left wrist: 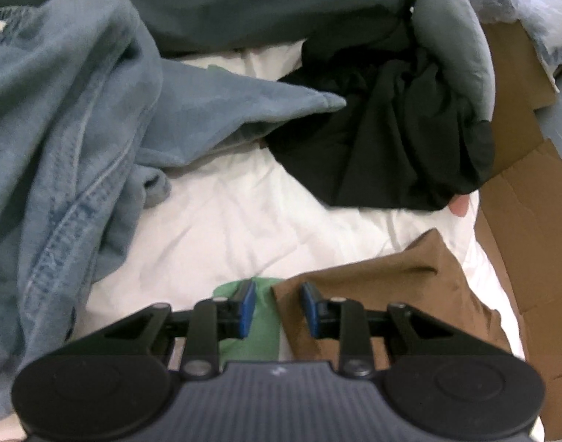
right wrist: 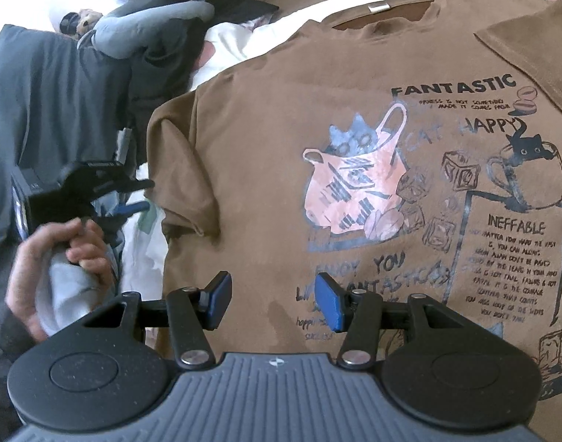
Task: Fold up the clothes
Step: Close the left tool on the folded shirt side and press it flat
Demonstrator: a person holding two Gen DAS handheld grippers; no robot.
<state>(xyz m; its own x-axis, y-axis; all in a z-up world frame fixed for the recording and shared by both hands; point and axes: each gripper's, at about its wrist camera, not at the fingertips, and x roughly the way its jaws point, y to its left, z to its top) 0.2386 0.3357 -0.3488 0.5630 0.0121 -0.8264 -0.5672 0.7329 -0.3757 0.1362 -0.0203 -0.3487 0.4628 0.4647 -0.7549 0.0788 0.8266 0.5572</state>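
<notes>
A brown T-shirt (right wrist: pixel 266 169) with a cat print lies flat, print up, on the white bedding (left wrist: pixel 225 213). My right gripper (right wrist: pixel 275 304) hovers open over its lower front, nothing between the pads. The shirt's sleeve (left wrist: pixel 391 294) reaches into the left wrist view. My left gripper (left wrist: pixel 279 305) is low at that sleeve's edge, with a gap between its blue pads; the brown hem and a bit of green cloth (left wrist: pixel 251 331) show in the gap, not pinched. In the right wrist view a hand (right wrist: pixel 59 258) holds the left gripper (right wrist: pixel 142 195) beside the sleeve (right wrist: pixel 181 169).
A blue denim garment (left wrist: pixel 59 129) is heaped at the left, a black garment (left wrist: pixel 391 129) and a grey padded piece (left wrist: pixel 454 48) at the back right. Flattened cardboard (left wrist: pixel 520 202) lies along the right edge. A dark grey-green garment (left wrist: pixel 225 0) fills the back.
</notes>
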